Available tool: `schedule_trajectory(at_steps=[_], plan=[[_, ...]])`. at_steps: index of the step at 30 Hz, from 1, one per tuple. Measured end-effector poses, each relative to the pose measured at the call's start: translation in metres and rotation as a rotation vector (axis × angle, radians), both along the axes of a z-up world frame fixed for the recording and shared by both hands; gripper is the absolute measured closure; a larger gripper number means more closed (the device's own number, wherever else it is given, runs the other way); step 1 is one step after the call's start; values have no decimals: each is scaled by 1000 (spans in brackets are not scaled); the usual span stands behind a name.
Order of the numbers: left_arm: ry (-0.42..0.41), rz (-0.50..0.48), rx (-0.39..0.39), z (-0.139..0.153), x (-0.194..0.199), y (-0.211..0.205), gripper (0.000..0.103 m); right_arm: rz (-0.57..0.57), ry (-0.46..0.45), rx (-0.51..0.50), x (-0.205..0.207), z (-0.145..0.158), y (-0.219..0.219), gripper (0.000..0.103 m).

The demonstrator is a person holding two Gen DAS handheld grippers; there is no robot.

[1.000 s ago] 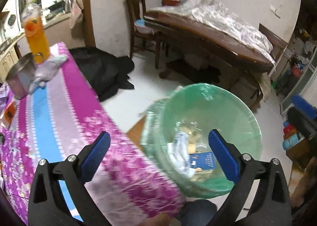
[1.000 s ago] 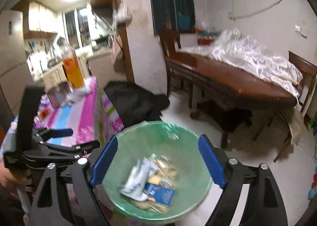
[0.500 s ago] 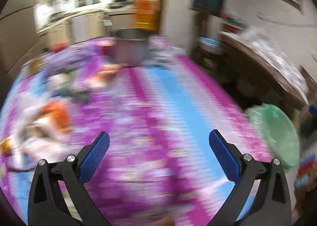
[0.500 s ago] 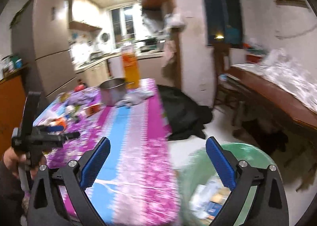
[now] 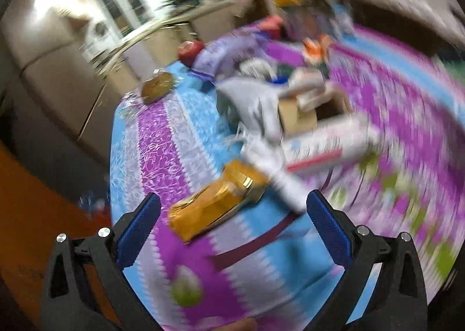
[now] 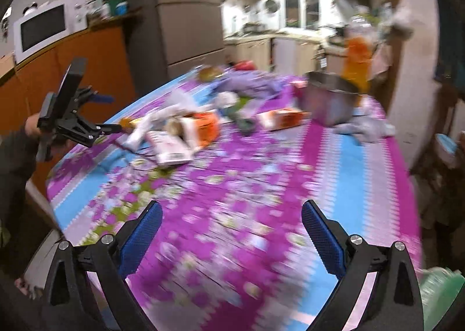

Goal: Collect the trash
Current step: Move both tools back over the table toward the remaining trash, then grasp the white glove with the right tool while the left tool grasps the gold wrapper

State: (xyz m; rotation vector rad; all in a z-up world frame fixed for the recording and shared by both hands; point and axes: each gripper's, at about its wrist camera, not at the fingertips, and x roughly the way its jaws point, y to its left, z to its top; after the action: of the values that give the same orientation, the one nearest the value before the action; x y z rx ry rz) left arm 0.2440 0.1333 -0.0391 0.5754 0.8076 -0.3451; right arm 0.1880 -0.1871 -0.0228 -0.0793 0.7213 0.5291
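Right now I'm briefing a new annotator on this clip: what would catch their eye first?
First the loud purple, pink and blue tablecloth that fills both views. Next the heap of trash at its middle, boxes and wrappers jumbled together, with a shiny gold wrapper lying just ahead of the open, empty left gripper. Then the steel pot at the table's far end, an orange bottle behind it.
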Motion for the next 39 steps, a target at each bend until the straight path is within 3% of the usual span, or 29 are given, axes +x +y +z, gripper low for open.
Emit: schedule_trajectory(at_steps=[6,8,10,14,18,22,26,30,32,33,39], plan=[[66,-162,11,-9,19,17,6,151,74,22,37,-14,75,13],[83,-197,23,-15,28,15,6,191,93,12,48,-17,94,18],[100,-225,38,-24,38,14,7,234,124,33,59,-15,113,31],[148,-255,41,-41,53,23,15,284,167,78,78,-14,154,38],[168,-262,-16,-48,58,31,23,295,201,76,96,-22,193,43],[168,-288,-41,-49,54,29,39,295,235,67,109,-29,221,51],[162,-303,-34,-49,49,24,50,265,253,43,117,-36,237,54],[151,-292,-43,-49,46,24,51,233,256,20,121,-42,242,59],[146,-283,-43,-48,45,24,52,223,243,-3,121,-43,243,64],[140,-274,-41,-48,44,24,53,214,236,-10,121,-43,242,72],[100,-189,-27,-48,34,19,59,184,193,5,112,-42,230,80]])
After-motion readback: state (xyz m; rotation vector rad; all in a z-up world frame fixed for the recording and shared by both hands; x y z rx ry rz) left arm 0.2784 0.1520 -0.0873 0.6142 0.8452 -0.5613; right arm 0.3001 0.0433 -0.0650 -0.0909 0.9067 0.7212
